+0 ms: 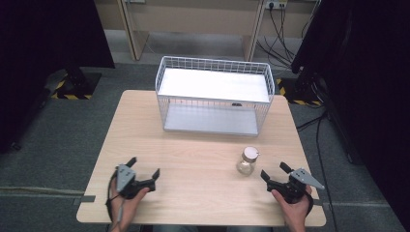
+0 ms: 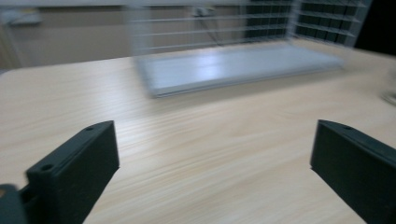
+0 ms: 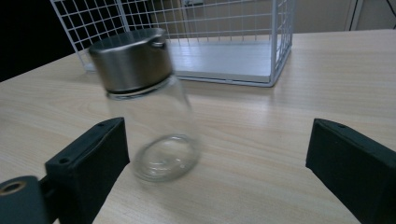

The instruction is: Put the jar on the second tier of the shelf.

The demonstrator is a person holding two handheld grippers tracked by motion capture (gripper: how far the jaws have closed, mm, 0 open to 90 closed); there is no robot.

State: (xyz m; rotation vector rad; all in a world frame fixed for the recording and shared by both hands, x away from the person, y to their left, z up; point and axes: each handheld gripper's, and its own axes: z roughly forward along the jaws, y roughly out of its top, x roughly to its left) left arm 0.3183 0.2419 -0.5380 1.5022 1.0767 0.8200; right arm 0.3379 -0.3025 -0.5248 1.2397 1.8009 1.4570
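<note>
Standing unlabelled, glass jar (image 3: 154, 112) sits near right gripper (image 1: 276, 172), fingers apart; left gripper (image 1: 143, 166) fingers apart too.

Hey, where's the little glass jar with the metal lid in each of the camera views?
High view: the glass jar stands right of centre on the table, just ahead of the right gripper.
Left gripper view: a blurred glass shape at the right edge, probably the jar.
Right gripper view: left of centre, by the left jaw.
Shared landmark: the white wire basket.
</note>
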